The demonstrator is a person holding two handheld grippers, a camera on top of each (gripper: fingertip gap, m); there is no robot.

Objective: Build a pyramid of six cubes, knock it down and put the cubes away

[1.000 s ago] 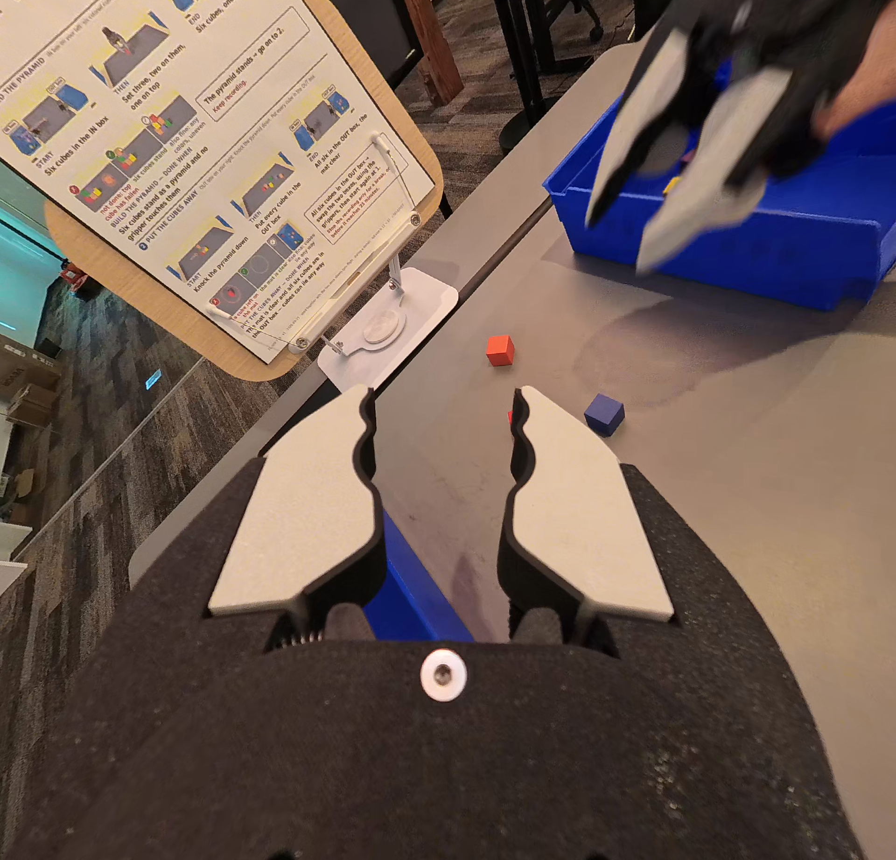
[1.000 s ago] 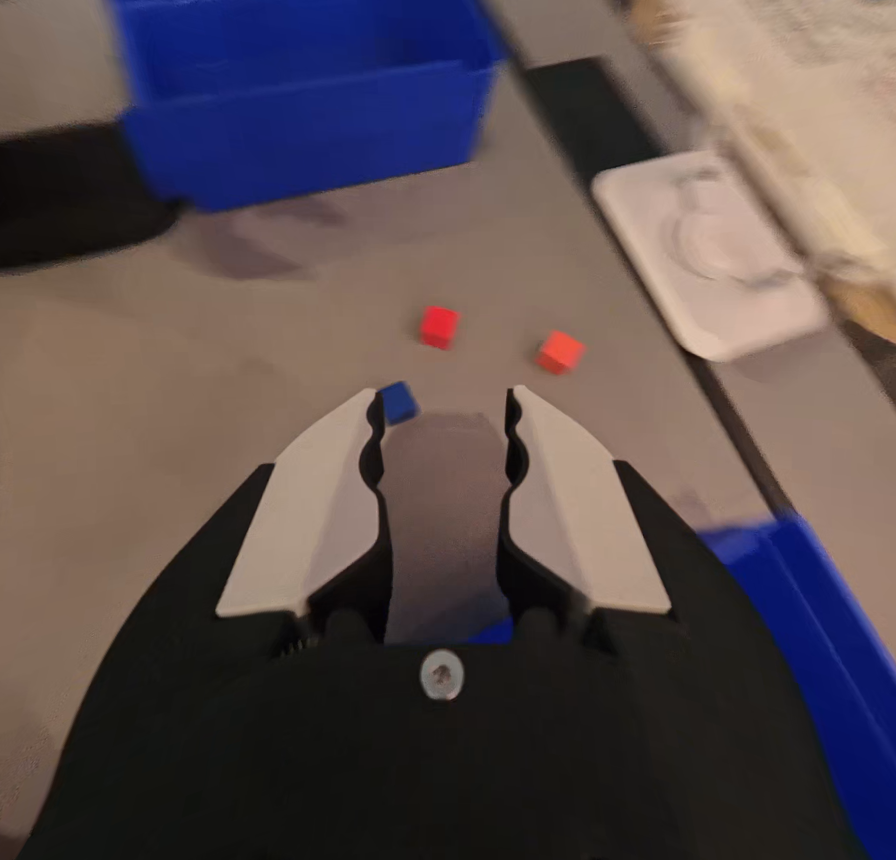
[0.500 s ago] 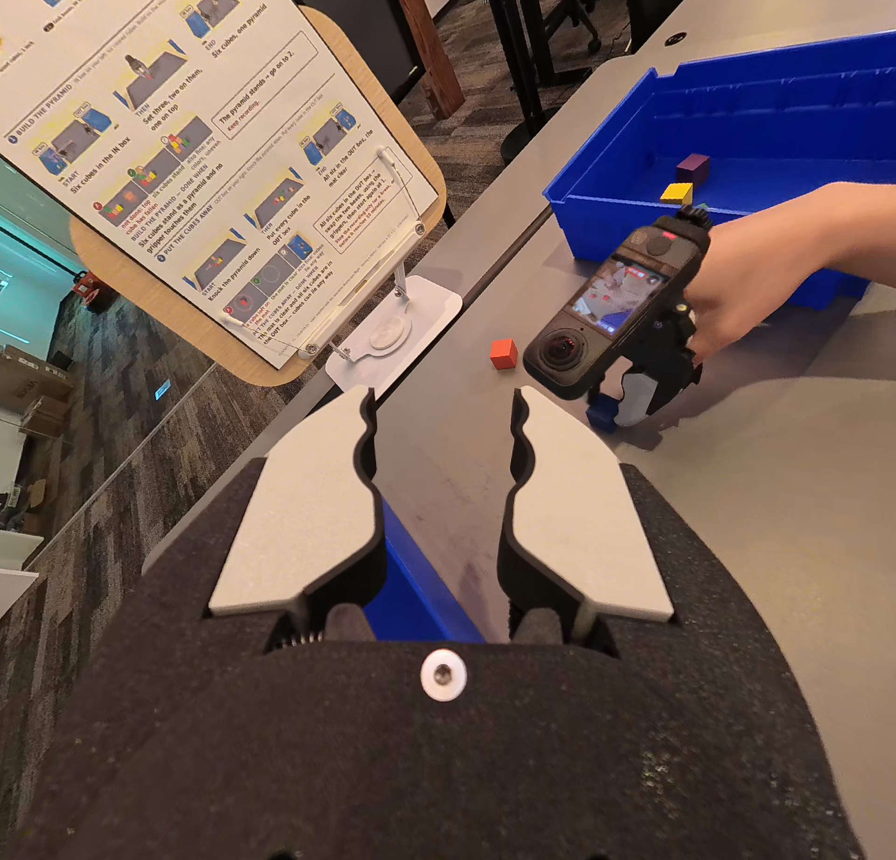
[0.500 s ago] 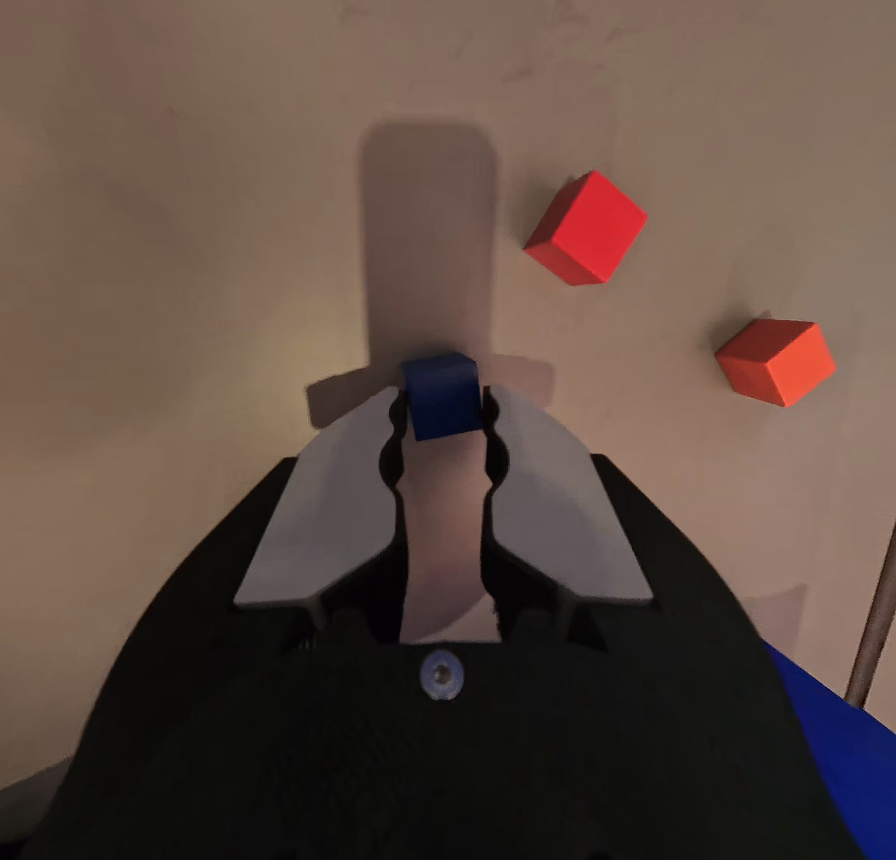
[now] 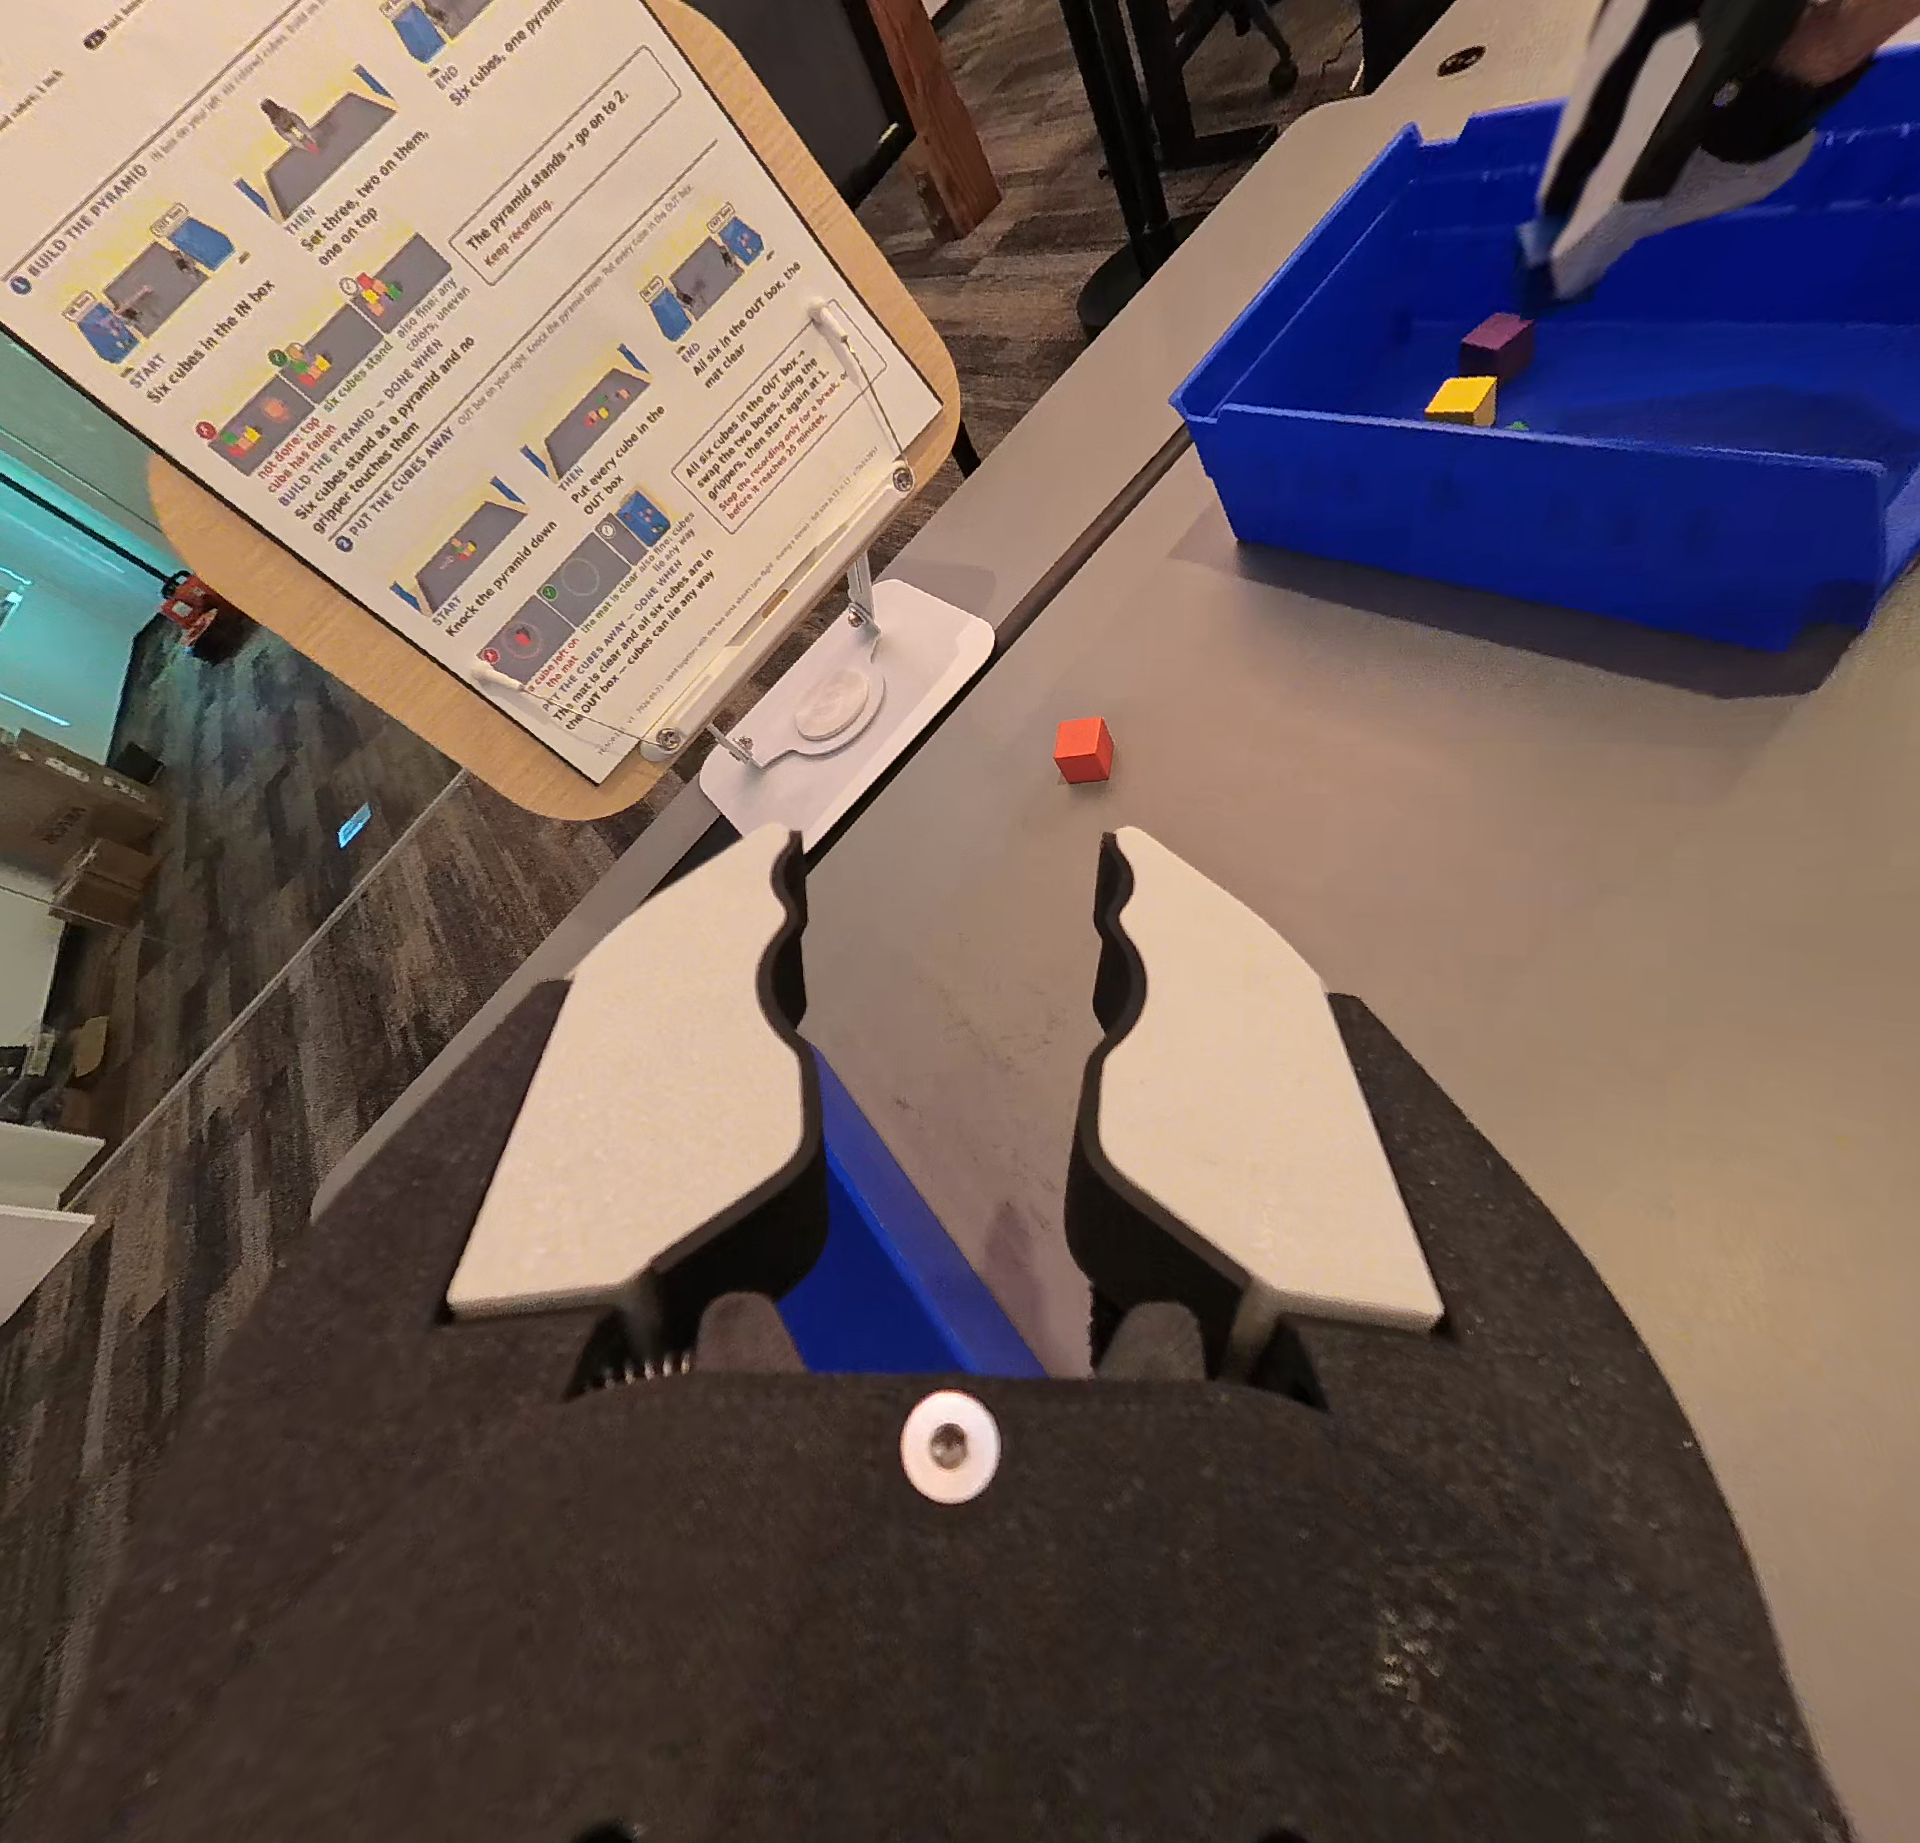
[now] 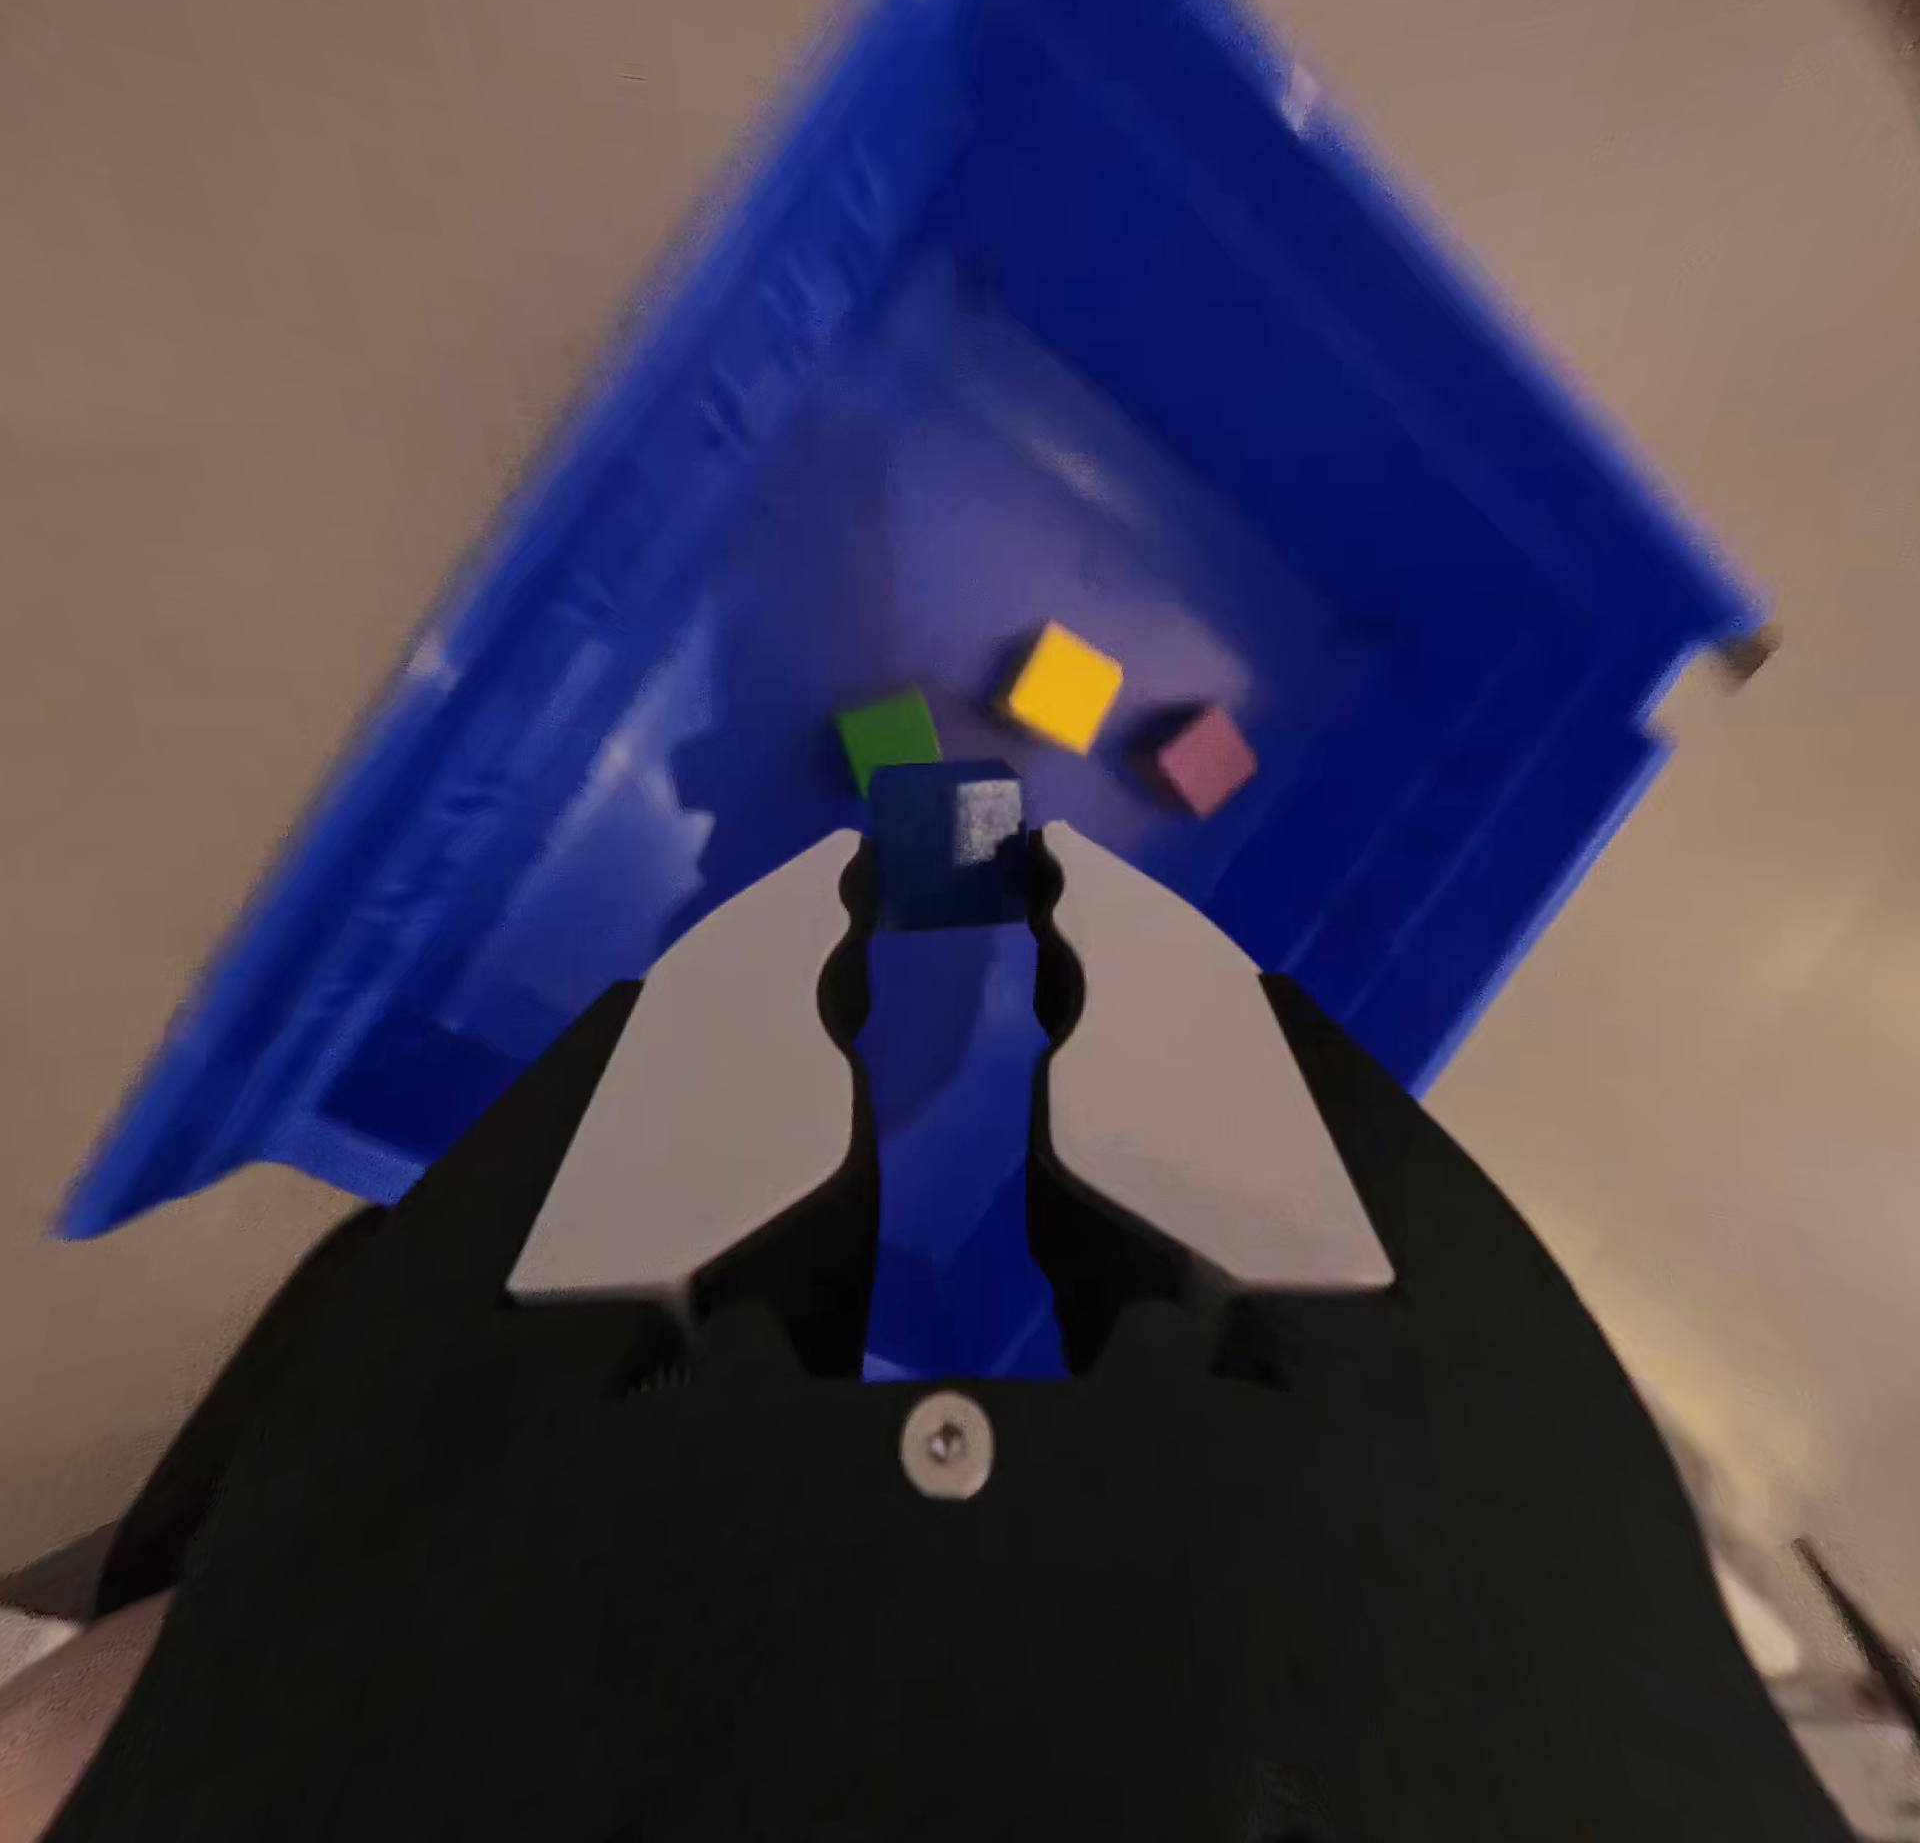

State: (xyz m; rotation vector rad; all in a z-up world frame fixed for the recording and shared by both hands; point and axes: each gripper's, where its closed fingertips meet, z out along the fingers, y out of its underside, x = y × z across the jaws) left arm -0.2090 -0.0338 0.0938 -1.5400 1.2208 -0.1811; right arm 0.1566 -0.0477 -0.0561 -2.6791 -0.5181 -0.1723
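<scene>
My right gripper is shut on a blue cube and holds it above the inside of the blue bin. A green cube, a yellow cube and a purple cube lie on the bin floor. In the left wrist view the right gripper hangs over the same bin, with the purple cube and yellow cube inside. An orange-red cube lies on the grey table just ahead of my left gripper, which is open and empty.
A second blue bin sits under my left gripper at the table's near left edge. An instruction board on a white stand base stands at the left table edge. A seam runs between the two tabletops. Tip to tip, the grippers are about 40 cm apart.
My right gripper closed on the blue cube on the table, lifted it and carried it over the blue bin. My left gripper has stayed in place, open.
</scene>
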